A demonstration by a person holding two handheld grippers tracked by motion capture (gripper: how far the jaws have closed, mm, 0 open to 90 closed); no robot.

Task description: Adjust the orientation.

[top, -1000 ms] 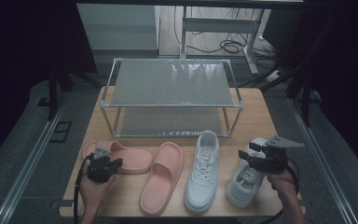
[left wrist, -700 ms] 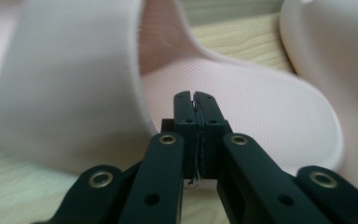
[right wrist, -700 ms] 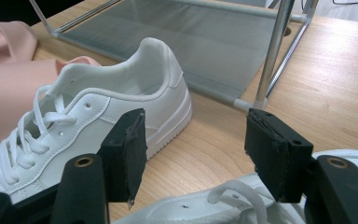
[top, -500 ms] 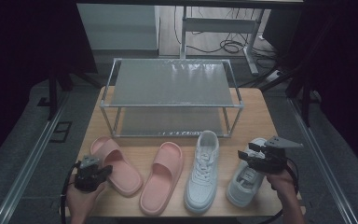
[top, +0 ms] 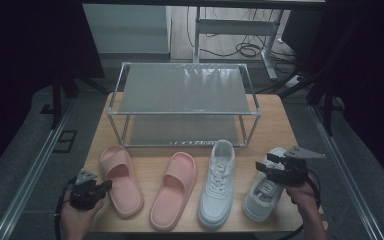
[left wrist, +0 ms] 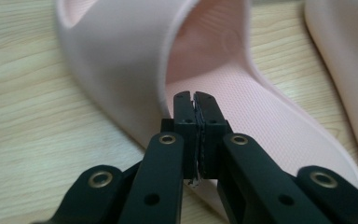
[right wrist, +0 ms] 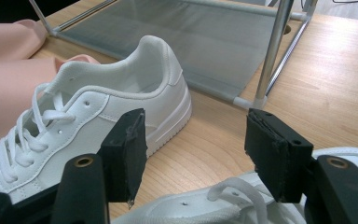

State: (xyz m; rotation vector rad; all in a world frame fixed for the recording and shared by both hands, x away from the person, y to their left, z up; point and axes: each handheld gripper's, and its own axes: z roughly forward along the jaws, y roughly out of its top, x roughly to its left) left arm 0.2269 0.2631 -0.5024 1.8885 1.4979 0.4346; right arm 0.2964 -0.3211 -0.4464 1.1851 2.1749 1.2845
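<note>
L gripper (top: pixel 87 189) sits at the near-left edge of the surface (top: pixel 280 120), jaws pressed fully together w/ nothing between them. In the left gripper view the tips point into the left pink slipper (left wrist: pixel 223 88), which lies just ahead of the jaws, strap arch up and to the left of them, footbed running off to the right. Looks like soft foam: light, bendy, grippy rather than slick, not fragile. Best hold prob. the strap edge or the sidewall rim, pinched thin.

Next along, beyond those jaws to the right: second pink slipper (top: pixel 174 189), then the left white sneaker (top: pixel 217 184), both toes toward the person, in front of the empty two-tier shoe rack (top: pixel 182 90).

R gripper (top: pixel 275 167) hovers over the right white sneaker (top: pixel 264 192), jaws wide apart, gripping nothing; laces and tongue sit just below and between them. Sneaker seems stiffer and heavier than the slipper w/ smooth uppers; heel collar or tongue edge is prob. the safest bite.
</note>
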